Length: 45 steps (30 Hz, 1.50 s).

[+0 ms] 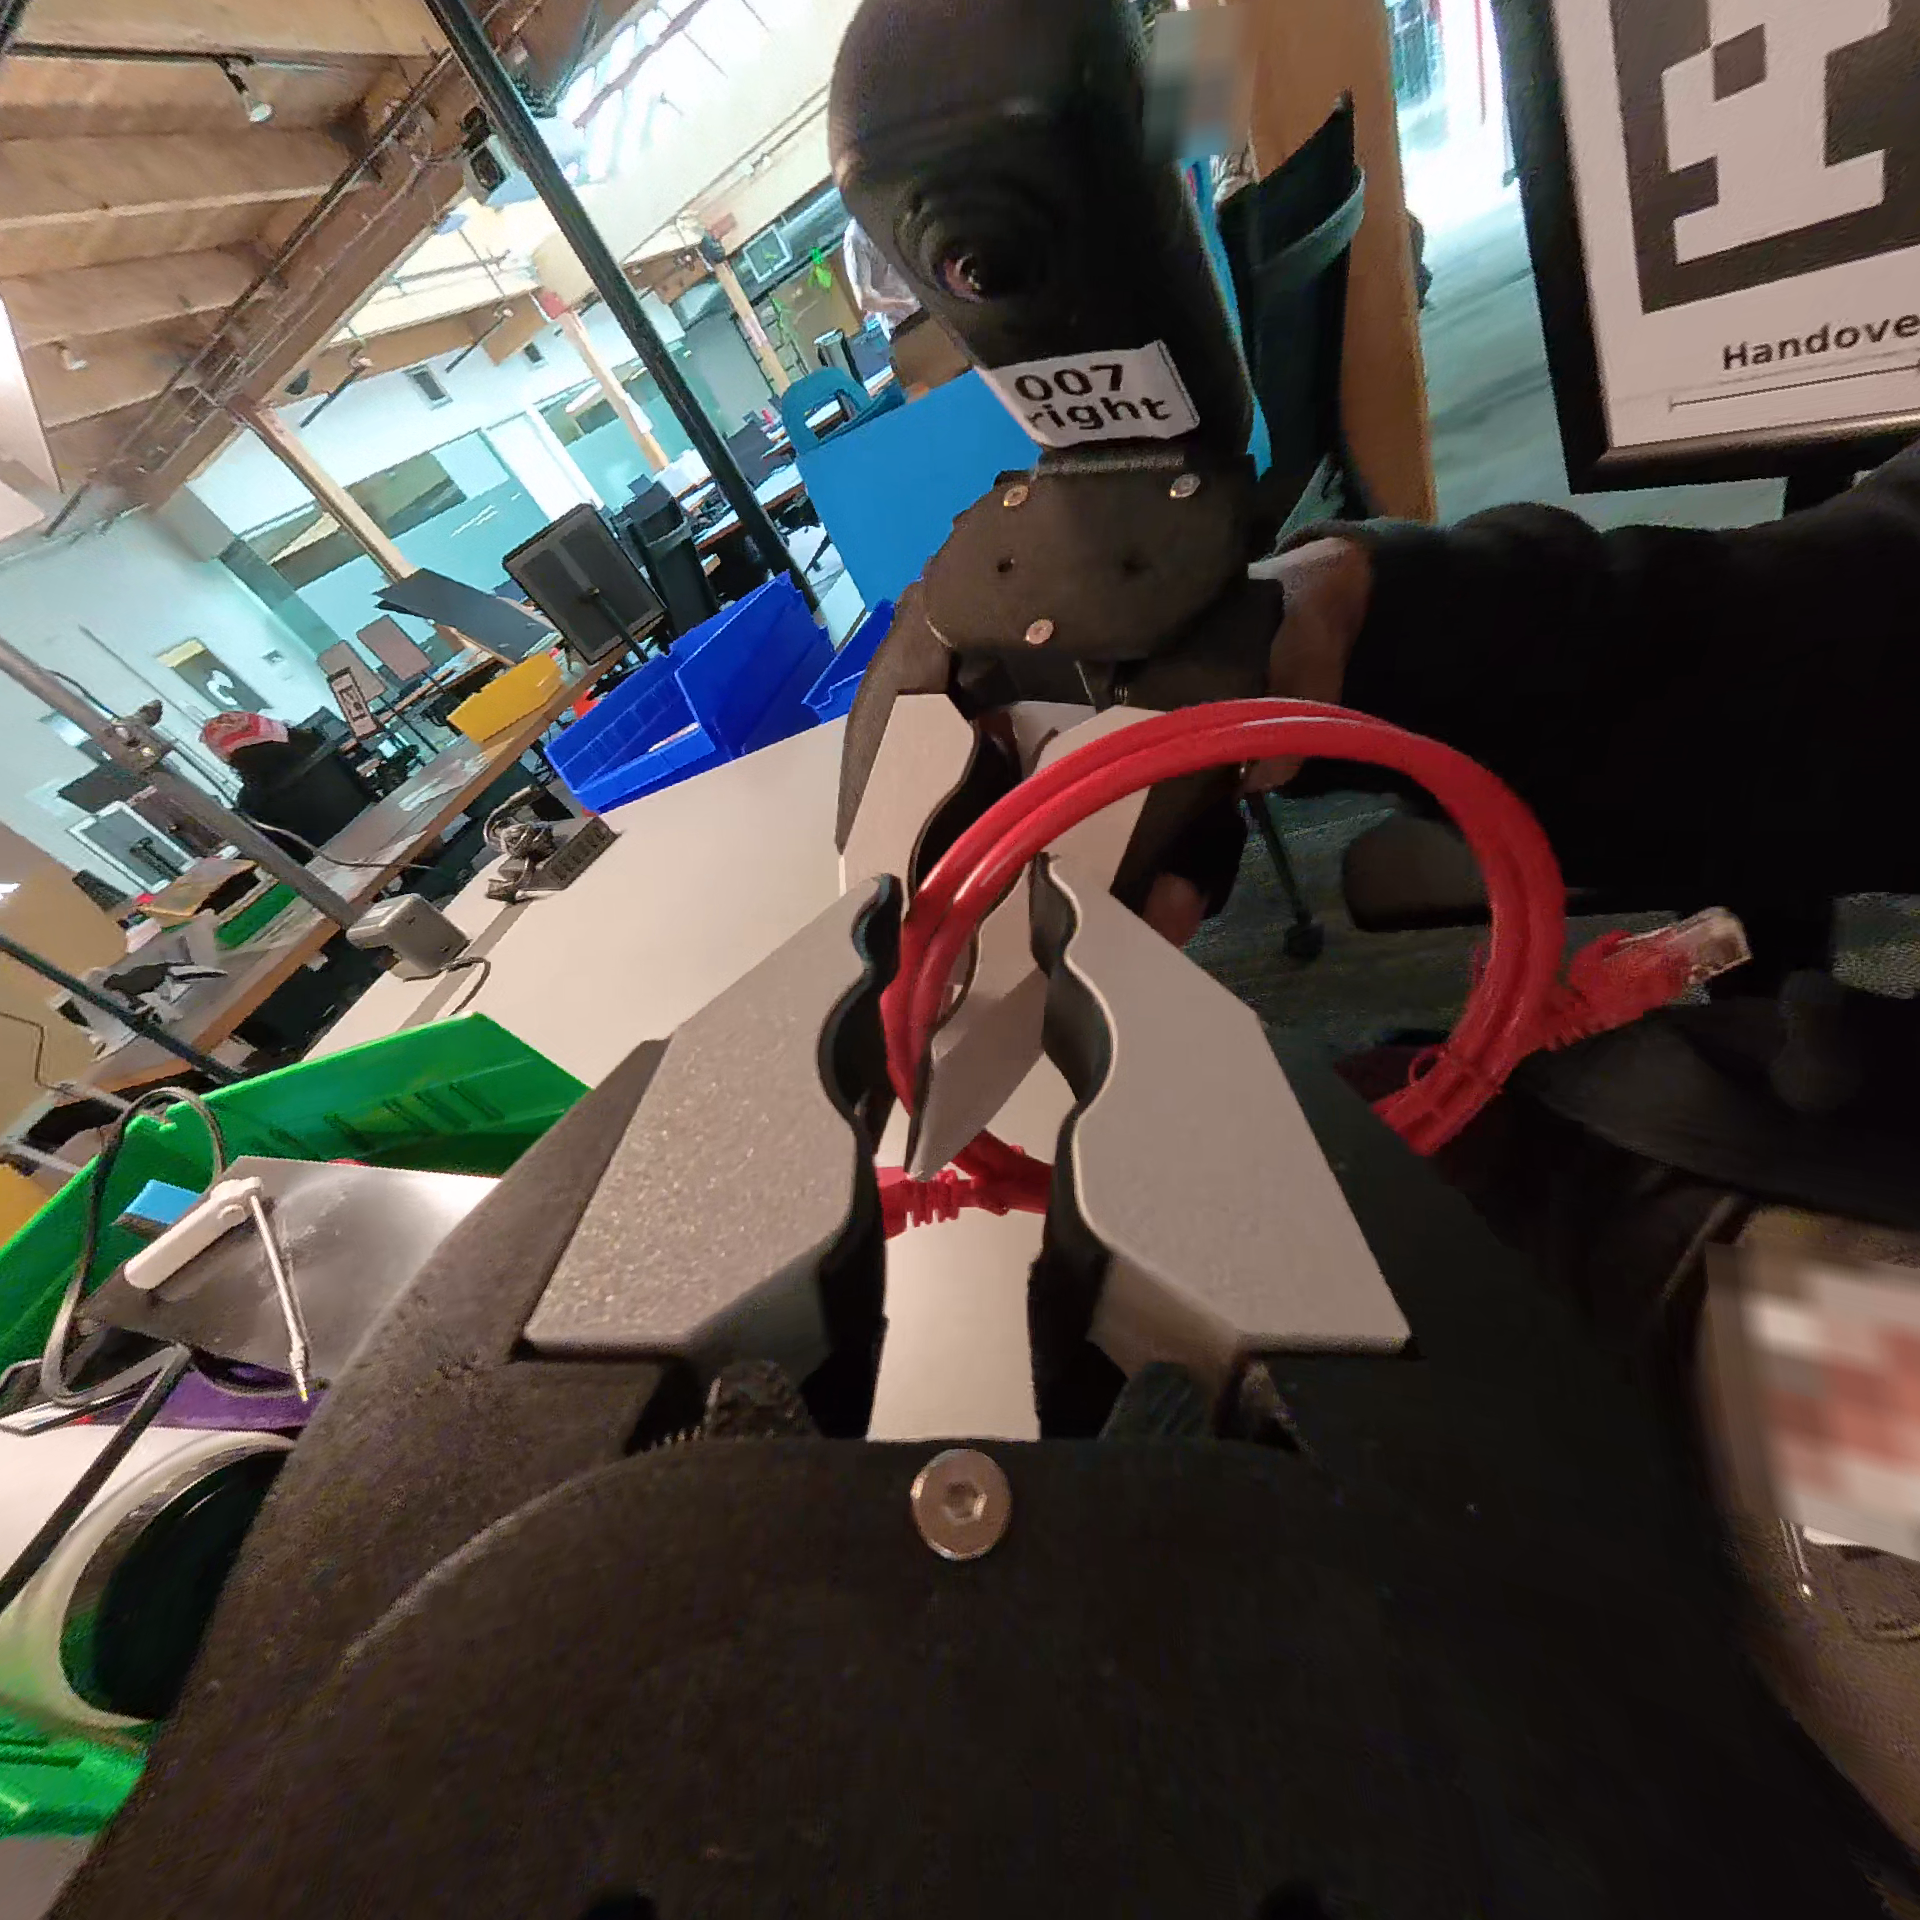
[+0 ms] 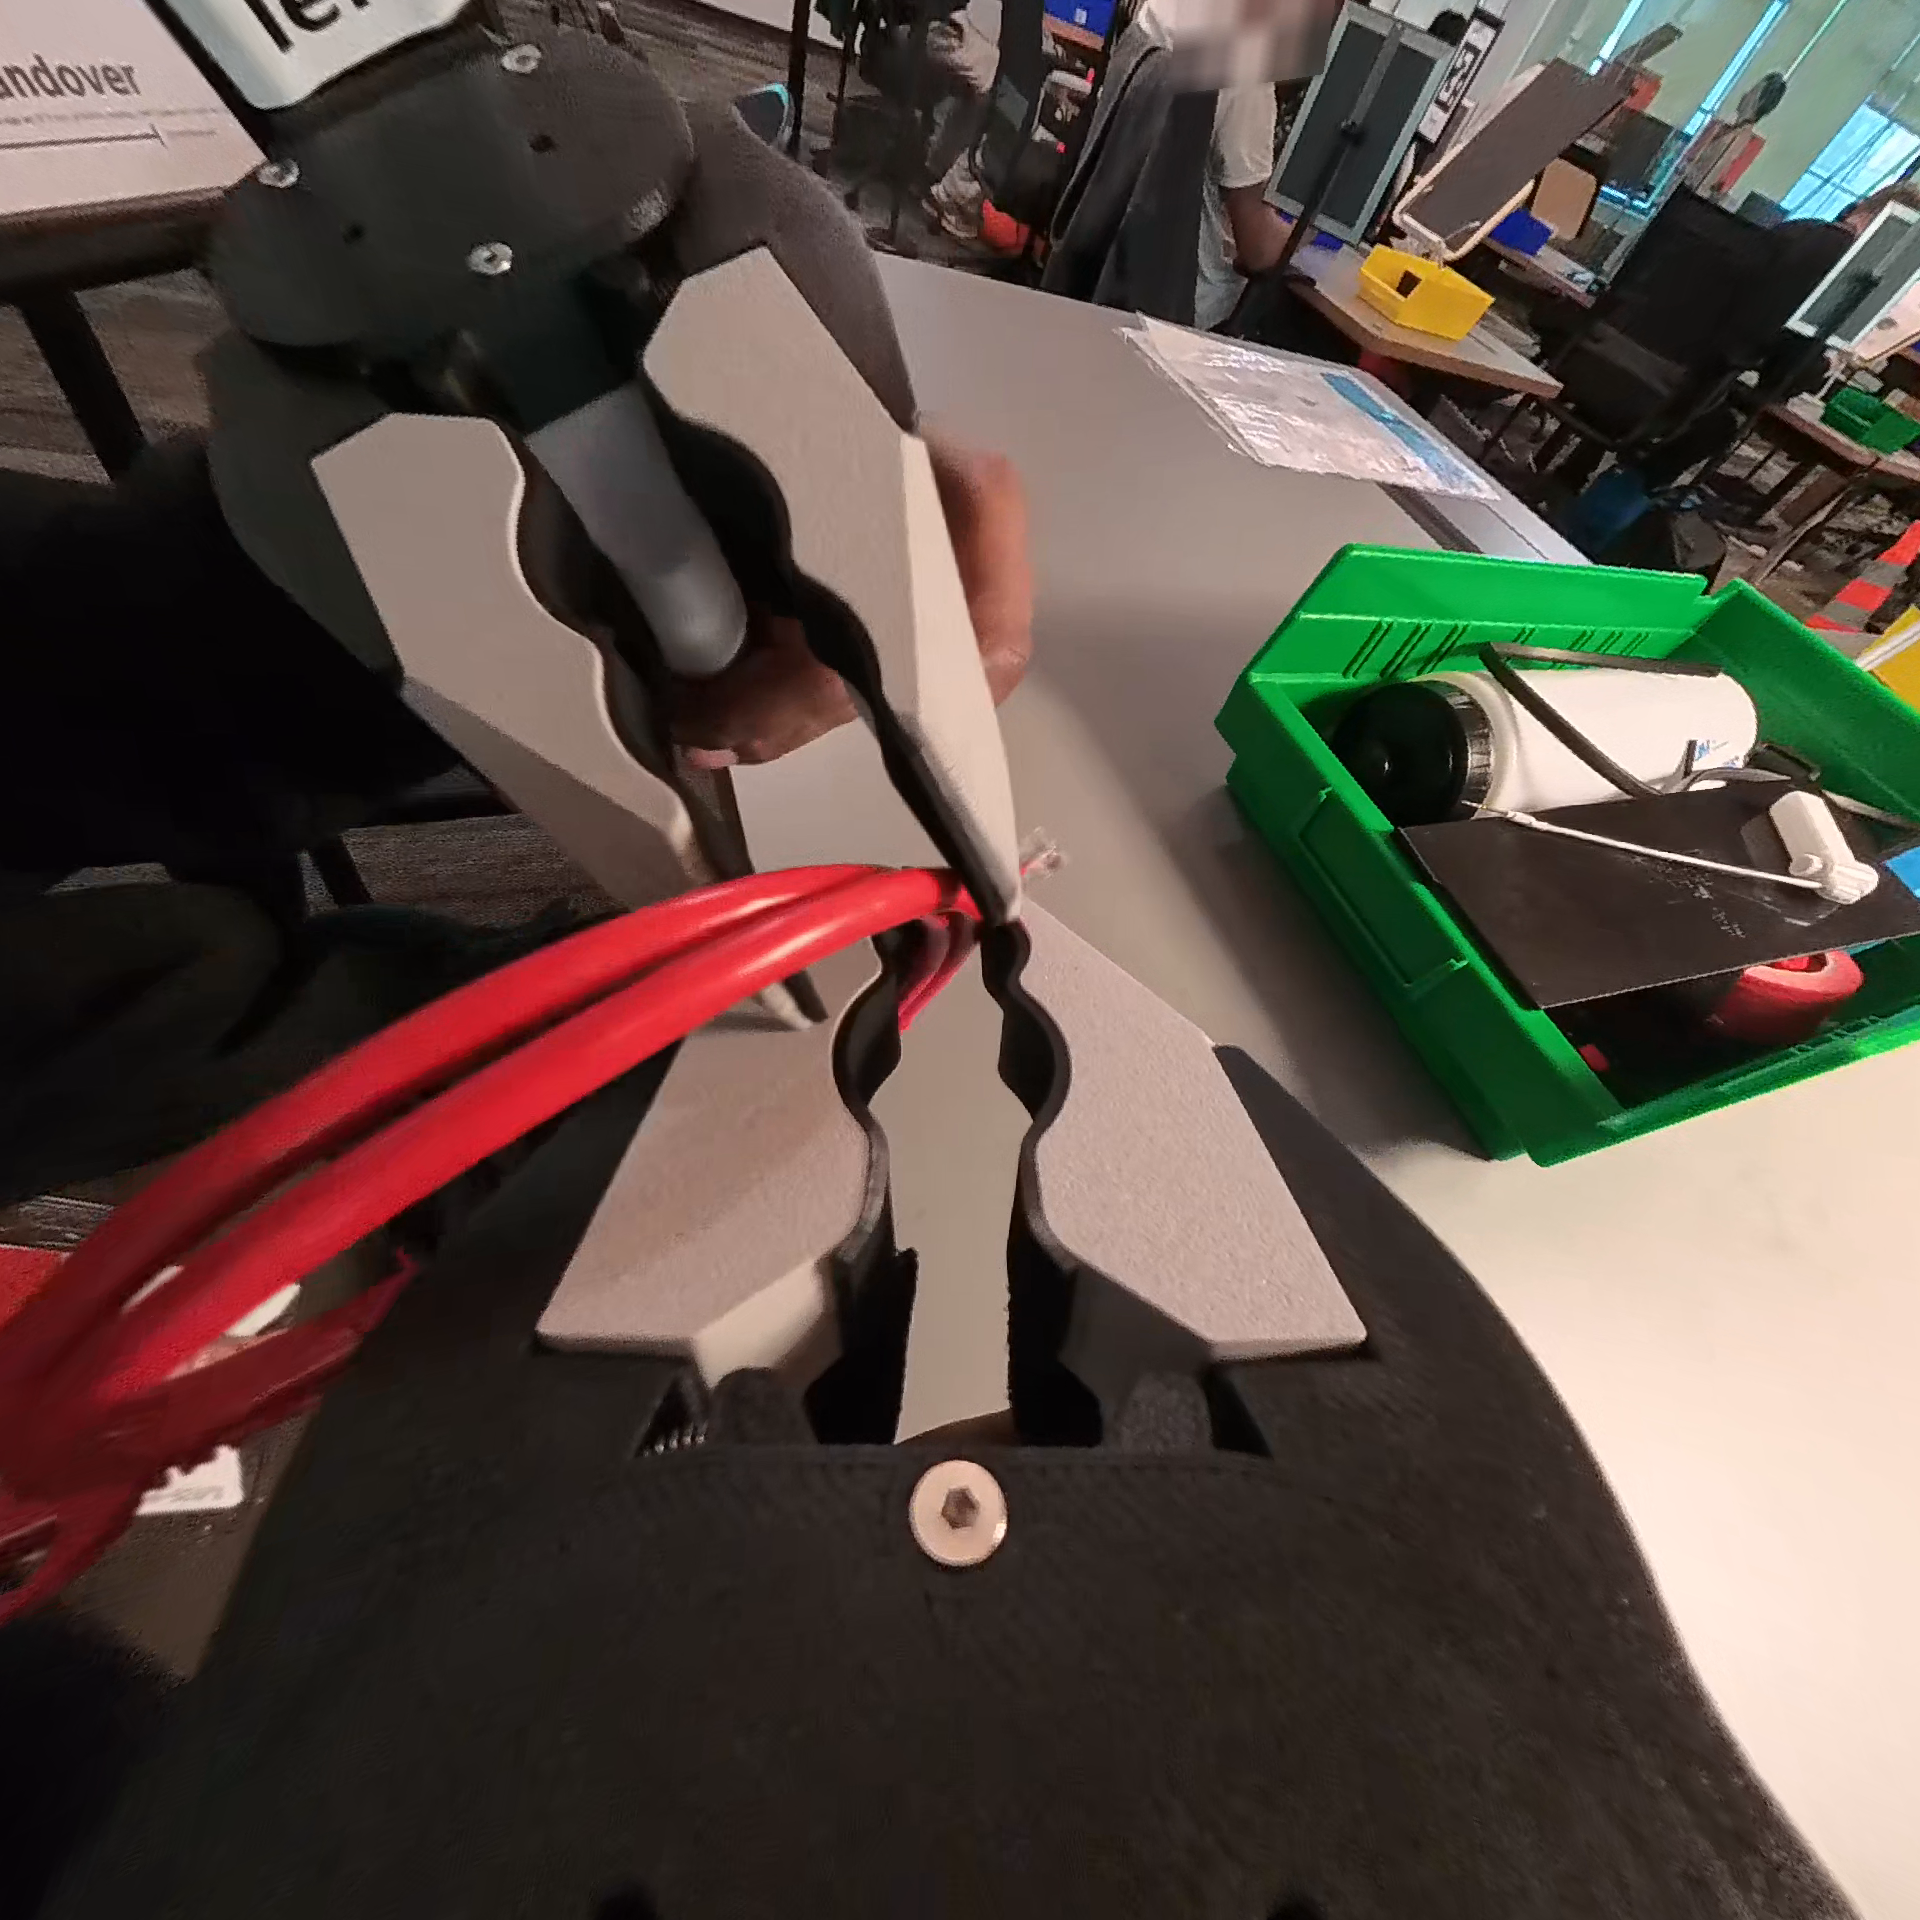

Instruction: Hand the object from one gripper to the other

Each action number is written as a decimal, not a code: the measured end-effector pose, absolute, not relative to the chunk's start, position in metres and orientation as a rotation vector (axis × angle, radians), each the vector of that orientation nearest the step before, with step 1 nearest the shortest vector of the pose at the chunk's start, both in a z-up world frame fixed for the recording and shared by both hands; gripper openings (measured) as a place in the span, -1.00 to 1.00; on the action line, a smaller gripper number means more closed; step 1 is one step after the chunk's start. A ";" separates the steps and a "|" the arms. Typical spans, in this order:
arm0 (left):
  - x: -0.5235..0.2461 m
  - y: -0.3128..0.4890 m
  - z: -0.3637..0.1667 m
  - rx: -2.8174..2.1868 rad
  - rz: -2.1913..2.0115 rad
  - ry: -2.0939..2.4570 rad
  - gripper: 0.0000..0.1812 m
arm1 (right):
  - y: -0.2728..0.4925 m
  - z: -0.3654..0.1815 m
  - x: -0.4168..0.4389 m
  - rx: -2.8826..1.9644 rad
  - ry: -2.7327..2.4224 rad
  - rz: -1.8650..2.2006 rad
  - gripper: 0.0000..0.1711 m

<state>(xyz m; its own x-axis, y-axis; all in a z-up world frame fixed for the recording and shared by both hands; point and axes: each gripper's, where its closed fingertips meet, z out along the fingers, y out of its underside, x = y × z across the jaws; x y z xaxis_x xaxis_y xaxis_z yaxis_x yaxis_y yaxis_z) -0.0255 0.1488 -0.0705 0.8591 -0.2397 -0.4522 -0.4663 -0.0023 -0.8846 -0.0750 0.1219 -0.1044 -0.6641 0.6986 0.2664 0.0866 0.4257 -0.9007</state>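
Note:
A coiled red cable (image 1: 1174, 732) with clear plug ends hangs between the two grippers above the white table (image 2: 1195, 540). In the right wrist view my right gripper (image 2: 940, 951) is shut on the cable (image 2: 810, 896) at its fingertips, and the coil trails to the lower left. My left gripper (image 1: 966, 894) is partly open, with its fingers around the same stretch of cable. One finger of the right gripper (image 1: 899, 987) passes through the coil and between the left fingers. The left gripper (image 2: 899, 966) faces me in the right wrist view, jaws apart.
A green bin (image 2: 1455, 623) with a white bottle (image 2: 1621, 727) and a black sheet stands to the right on the table. It also shows in the left wrist view (image 1: 416, 1091). Blue bins (image 1: 665, 717) stand farther back. A framed marker sign (image 1: 1766, 208) stands nearby. Some 6 cm of space lies between my two pairs of fingers.

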 end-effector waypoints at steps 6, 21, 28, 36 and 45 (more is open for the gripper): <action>-0.040 0.151 -0.052 -1.522 0.170 0.418 -0.86 | 0.117 -0.088 -0.074 -0.651 -1.964 1.366 -0.75; -0.130 0.143 -0.045 -1.361 -0.219 -0.311 -0.92 | 0.112 -0.051 -0.047 -0.327 -1.750 1.602 -0.41; -0.130 0.159 -0.073 -1.515 -0.180 -0.398 -0.93 | 0.093 -0.047 -0.053 -0.332 -1.714 1.559 -0.85; -0.112 0.139 -0.053 -1.496 -0.482 -0.221 -0.71 | 0.108 -0.041 -0.057 -0.367 -1.664 1.535 -0.90; -0.072 0.113 -0.005 -1.114 -1.251 -0.113 -0.55 | 0.099 -0.051 -0.046 -0.195 -1.700 1.497 -0.90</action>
<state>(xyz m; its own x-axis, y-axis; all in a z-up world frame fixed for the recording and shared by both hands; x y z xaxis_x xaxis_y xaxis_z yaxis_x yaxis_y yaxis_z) -0.0716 0.1129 -0.0053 0.3801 -0.6916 0.6142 0.7902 -0.1024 -0.6043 -0.0457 0.0993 -0.0513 -0.6339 0.6084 0.4774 -0.3968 0.2740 -0.8761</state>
